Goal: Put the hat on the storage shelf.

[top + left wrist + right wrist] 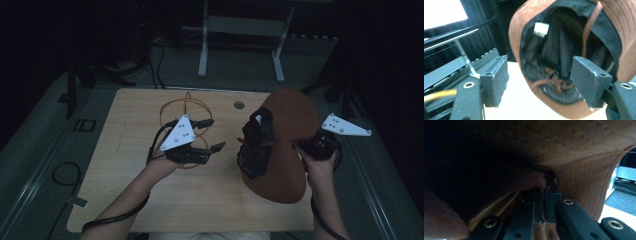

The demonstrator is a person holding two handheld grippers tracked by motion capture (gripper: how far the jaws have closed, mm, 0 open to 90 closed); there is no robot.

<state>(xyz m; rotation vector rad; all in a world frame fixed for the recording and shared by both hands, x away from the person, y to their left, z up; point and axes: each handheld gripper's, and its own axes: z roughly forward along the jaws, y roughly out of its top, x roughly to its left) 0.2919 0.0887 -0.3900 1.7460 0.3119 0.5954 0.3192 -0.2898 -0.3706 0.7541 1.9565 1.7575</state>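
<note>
A brown brimmed hat [287,125] is held up on edge over the right side of the table, its dark lined inside [256,145] turned left. My right gripper [306,148] is shut on the hat's brim at its right side. In the right gripper view the closed jaws [544,207] pinch the brown fabric [579,152]. My left gripper [212,135] hovers open left of the hat with nothing between its jaws. In the left gripper view its open pads [496,80] frame the hat's lining [559,47], with a white label [541,29] and a knotted brown cord [554,83].
An orange wire frame [186,106] stands on the wooden table [150,200] just behind my left gripper. A cable hole [239,105] sits near the far edge. A metal stand [203,55] rises beyond the table. Cables [65,172] lie on the floor at the left.
</note>
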